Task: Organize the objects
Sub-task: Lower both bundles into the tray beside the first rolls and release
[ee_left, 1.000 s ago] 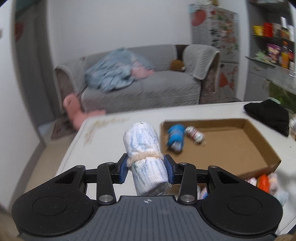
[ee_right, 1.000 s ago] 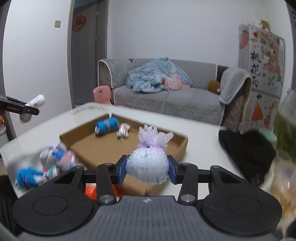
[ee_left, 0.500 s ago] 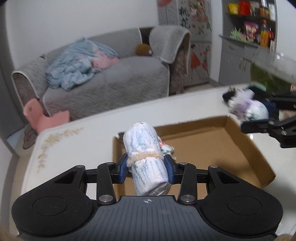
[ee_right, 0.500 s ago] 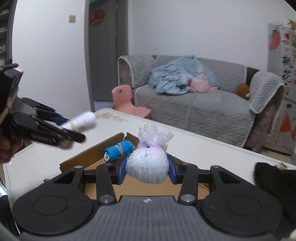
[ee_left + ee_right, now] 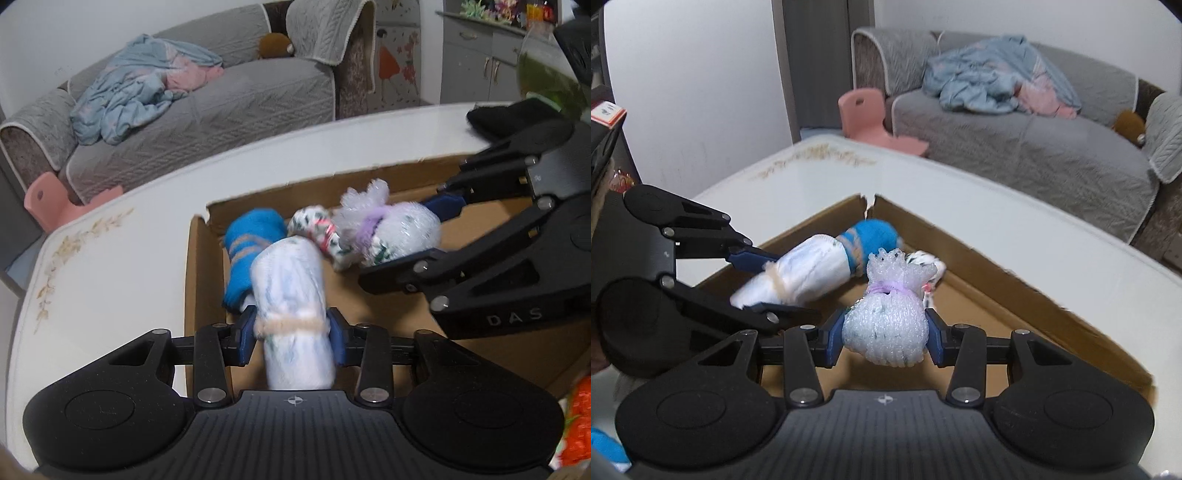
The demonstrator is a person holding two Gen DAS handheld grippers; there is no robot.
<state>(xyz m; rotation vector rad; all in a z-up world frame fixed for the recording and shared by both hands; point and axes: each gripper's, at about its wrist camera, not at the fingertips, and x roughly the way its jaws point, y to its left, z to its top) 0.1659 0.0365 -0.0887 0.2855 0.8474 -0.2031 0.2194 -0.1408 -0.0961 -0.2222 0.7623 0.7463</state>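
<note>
My left gripper [image 5: 291, 332] is shut on a white cloth roll [image 5: 291, 295] tied with a beige band, held over the near left part of the open cardboard box [image 5: 199, 273]. My right gripper [image 5: 884, 338] is shut on a white bubble-wrap pouch [image 5: 886, 325] tied with a purple band, also over the box [image 5: 1034, 295]. Each gripper shows in the other's view: the right one [image 5: 424, 236] with its pouch [image 5: 402, 229], the left one [image 5: 757, 284] with its roll [image 5: 805, 273]. In the box's far corner lie a blue roll [image 5: 251, 243] and a small floral roll [image 5: 317, 229].
The box sits on a white table [image 5: 110, 266] with a floral-print edge. A black cloth [image 5: 509, 114] lies on the table at far right. Something orange [image 5: 576, 417] shows at the near right edge. A grey sofa [image 5: 184, 110] and pink chair [image 5: 868, 114] stand beyond.
Both grippers have moved in over the box and lower, toward the far corner with the blue and floral rolls. They now sit close together. Both stay shut on their bundles.
</note>
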